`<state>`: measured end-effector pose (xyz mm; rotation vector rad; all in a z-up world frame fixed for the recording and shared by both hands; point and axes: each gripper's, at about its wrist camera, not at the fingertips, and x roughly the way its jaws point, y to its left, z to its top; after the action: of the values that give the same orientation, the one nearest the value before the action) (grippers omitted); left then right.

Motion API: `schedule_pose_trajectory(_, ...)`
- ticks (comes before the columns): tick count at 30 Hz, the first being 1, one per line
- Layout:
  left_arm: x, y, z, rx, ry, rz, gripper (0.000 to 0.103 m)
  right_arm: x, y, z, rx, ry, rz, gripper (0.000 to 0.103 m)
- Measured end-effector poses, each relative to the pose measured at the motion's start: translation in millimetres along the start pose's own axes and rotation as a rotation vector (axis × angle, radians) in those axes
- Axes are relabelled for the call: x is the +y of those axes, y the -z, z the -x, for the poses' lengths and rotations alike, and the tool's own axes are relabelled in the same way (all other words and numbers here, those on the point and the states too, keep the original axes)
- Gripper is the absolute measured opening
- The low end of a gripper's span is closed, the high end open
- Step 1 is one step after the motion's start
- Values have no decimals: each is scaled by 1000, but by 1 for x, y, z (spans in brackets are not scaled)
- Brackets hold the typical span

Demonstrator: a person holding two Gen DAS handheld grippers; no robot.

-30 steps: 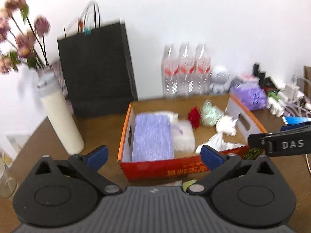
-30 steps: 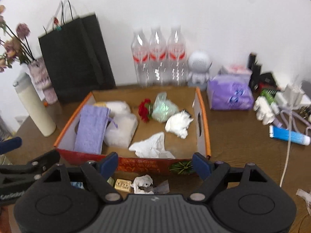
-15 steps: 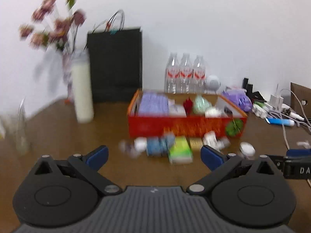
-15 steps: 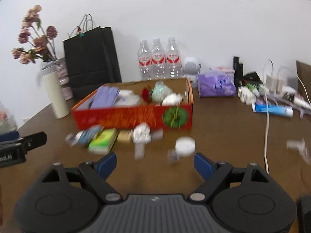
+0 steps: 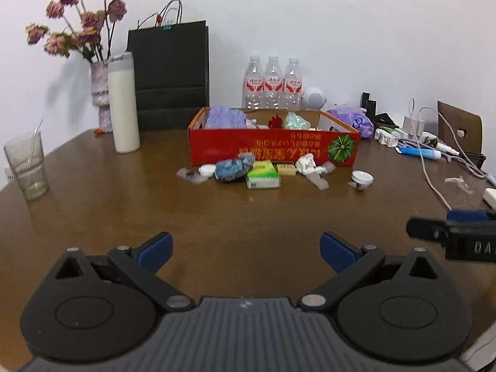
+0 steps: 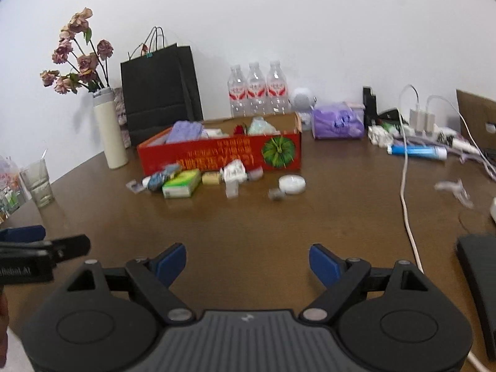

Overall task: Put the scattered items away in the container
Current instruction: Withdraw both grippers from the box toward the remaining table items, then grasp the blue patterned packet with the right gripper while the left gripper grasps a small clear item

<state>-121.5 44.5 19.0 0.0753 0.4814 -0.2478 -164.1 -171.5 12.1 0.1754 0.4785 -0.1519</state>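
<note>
Your left gripper [image 5: 245, 249] and right gripper [image 6: 248, 260] both hover over bare table [image 5: 124, 217] at the near edge, jaws spread wide with nothing between them. The red box [image 5: 272, 148] sits far across the table in the middle, already holding a purple cloth [image 5: 224, 117] and other bits. Scattered along its near side lie a blue crumpled wrapper [image 5: 231, 169], a green packet [image 5: 263, 178], a crumpled white tissue [image 5: 310, 167] and, further right, a small white round tin [image 5: 362, 178].

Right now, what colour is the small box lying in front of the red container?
Green and white box, clearest in the left wrist view.
</note>
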Motion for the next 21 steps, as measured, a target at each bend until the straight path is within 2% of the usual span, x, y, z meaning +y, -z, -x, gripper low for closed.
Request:
schedule_pose_trajectory(4, 22, -17, -27, -17, -81, -13, 103, 14, -21, -35, 7, -47, 45, 86)
schedule_pose_trajectory(6, 40, -27, -43, -16, -148, -12, 103, 28, -34, -69, 37, -79, 95, 86)
schedule_pose_trajectory(8, 59, -34, -61, -6, -172, -8, 103, 41, -47, -107, 77, -110, 117, 85)
schedule_pose_trajectory(12, 85, -45, -96, 28, -118, 17, 101, 68, -67, -168, 142, -172, 114, 80)
schedule_pose_trajectory(15, 96, -53, -119, 50, -132, 25, 92, 87, -78, -187, 96, -213, 155, 76)
schedule_pose_trajectory(18, 109, -59, -141, 86, -81, 52, 80, 105, -87, -202, 90, -283, 274, 74)
schedule_pose_trajectory(21, 116, -61, -156, 91, -44, 20, 80, 121, -90, -222, 101, -318, 448, 75)
